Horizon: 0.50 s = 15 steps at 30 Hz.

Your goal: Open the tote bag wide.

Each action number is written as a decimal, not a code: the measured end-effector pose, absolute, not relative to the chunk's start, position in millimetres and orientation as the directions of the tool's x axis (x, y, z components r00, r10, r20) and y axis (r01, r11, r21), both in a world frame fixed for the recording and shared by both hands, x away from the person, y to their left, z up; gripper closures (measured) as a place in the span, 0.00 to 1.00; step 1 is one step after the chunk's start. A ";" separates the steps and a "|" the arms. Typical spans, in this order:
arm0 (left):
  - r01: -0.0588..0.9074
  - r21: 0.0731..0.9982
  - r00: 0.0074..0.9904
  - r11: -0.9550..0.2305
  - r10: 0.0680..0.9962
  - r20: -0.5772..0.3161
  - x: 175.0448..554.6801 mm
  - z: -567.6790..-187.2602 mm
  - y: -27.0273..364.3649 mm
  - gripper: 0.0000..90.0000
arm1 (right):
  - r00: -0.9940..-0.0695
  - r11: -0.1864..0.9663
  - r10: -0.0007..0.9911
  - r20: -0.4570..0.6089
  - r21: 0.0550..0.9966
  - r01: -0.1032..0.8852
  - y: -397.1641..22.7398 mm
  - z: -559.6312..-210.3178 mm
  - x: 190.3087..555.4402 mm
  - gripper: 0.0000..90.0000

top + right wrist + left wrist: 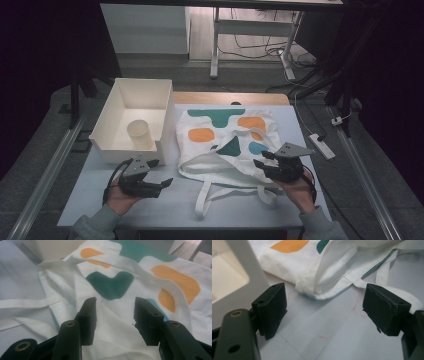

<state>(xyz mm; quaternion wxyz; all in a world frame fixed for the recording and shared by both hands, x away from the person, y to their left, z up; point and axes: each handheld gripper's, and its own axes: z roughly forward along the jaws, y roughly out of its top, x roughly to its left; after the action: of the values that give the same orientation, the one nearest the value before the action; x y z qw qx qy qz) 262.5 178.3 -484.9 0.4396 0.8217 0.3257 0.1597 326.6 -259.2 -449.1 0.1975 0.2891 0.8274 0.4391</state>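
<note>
While both grippers' jaws apart, cup (139, 134) inside white bin (165, 122), beside tote bag (227, 145), high view alone.

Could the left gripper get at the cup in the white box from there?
Probably yes: the left gripper is open, the cup stands alone, and the box is open-topped, though its near wall means reaching over.

tote bag (342, 270) cut off at top edge, white bin (229, 277) cropped at left
</note>
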 end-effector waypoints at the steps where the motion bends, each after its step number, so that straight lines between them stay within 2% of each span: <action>1: 0.393 0.826 0.740 -0.403 0.672 -0.025 263.1 -484.3 175.9 0.22 | -0.758 0.447 0.648 -0.068 0.840 0.307 -259.0 -449.8 324.1 0.59; 15: 0.362 0.811 0.791 -0.459 0.611 -0.007 273.6 -480.7 142.3 0.22 | -0.783 0.447 0.621 -0.038 0.838 0.314 -249.4 -454.5 317.9 0.59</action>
<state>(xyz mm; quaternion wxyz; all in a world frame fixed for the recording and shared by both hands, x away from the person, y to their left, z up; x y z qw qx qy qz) 273.6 142.3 -480.7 0.4324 0.8419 0.2891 0.1441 317.9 -249.4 -454.5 0.1723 0.2805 0.8330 0.4447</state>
